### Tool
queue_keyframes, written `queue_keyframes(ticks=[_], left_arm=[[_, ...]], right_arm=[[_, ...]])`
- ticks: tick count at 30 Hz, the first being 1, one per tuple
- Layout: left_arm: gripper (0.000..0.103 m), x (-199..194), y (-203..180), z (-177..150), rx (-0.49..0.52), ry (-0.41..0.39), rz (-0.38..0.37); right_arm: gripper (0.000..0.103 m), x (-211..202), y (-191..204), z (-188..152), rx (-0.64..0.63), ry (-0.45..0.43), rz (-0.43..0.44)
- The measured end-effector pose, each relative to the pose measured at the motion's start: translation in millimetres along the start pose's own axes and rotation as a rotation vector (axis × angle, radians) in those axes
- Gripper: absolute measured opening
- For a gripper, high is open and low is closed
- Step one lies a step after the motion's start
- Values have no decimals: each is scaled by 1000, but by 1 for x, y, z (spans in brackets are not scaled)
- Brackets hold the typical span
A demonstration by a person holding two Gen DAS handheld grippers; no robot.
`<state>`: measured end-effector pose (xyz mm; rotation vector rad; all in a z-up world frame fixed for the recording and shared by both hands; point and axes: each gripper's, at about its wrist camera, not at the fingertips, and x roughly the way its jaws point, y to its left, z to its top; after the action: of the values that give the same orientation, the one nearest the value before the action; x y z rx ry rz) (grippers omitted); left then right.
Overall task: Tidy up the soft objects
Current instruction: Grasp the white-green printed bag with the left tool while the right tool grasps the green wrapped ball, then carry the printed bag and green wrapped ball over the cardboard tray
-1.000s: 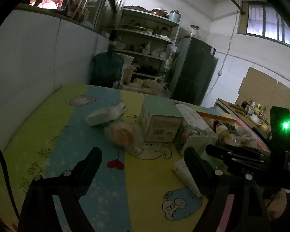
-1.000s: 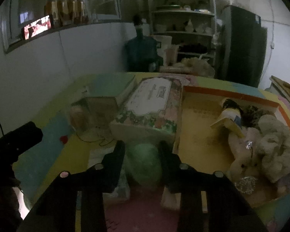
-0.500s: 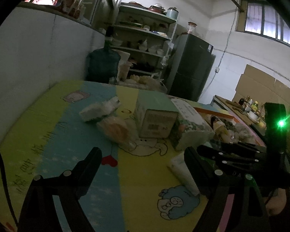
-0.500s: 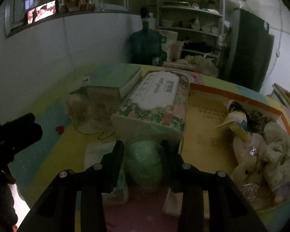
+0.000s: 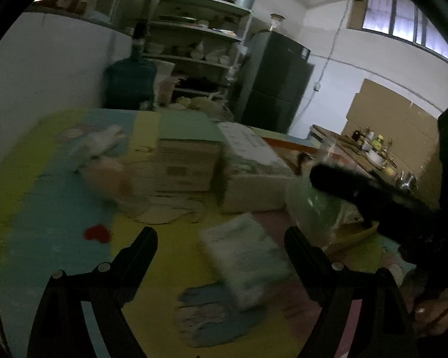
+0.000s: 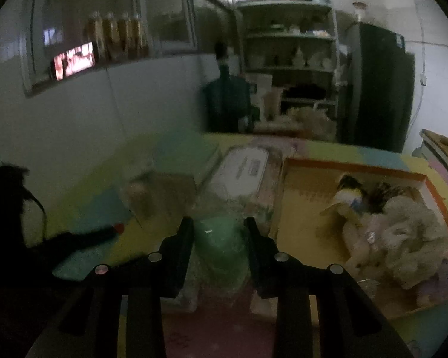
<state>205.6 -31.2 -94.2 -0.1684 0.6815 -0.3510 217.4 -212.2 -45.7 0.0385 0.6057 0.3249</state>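
Right gripper [image 6: 218, 234]: jaws closing on a soft green bagged object [image 6: 221, 249], which sits between both fingers, gripped and held above the play mat [image 6: 89, 205]; the same bundle shows in the left wrist view [image 5: 316, 211], beside the dark body of the right gripper [image 5: 373, 200]

Left gripper [image 5: 221, 244]: jaws wide apart, nothing between them; they hang over a pale wrapped pack [image 5: 245, 256] lying flat on the mat, without touching it

Play mat: yellow, blue and green panels with cartoon prints and a red heart [image 5: 97, 234]

Boxes, standing side by side on the mat and touching:
- green-topped carton [image 5: 185, 155]
- floral tissue box [image 6: 242, 176], just left of the tray

Orange-rimmed tray [image 6: 427, 185]: holds a heap of plush toys [image 6: 403, 238] at its right end; its left part is bare

Loose soft items left of the carton:
- white wrapped bundle [image 5: 100, 146]
- peach-coloured bagged item [image 5: 110, 179], blurred, kind cannot be told

Background: blue water jug [image 5: 131, 80], shelf rack [image 5: 200, 38], dark fridge [image 5: 274, 86]; lit screen [image 6: 73, 61] on the wall ledge
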Motion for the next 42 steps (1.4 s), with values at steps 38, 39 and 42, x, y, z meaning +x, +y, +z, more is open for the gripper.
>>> queue_keyframes(ticks=[38,39,42], left_arm=[[47,6,-27,-5,-7,-10,106],[47,2,-28,-4,-1,-22,105],[47,-9,-34,2,20,-57,95]], right_arm=[[35,-41,-41,-13,80,-74,65],[35,-42,-41,-12,83,-78,66],[35,-44,-40,-11,83,-87,60]])
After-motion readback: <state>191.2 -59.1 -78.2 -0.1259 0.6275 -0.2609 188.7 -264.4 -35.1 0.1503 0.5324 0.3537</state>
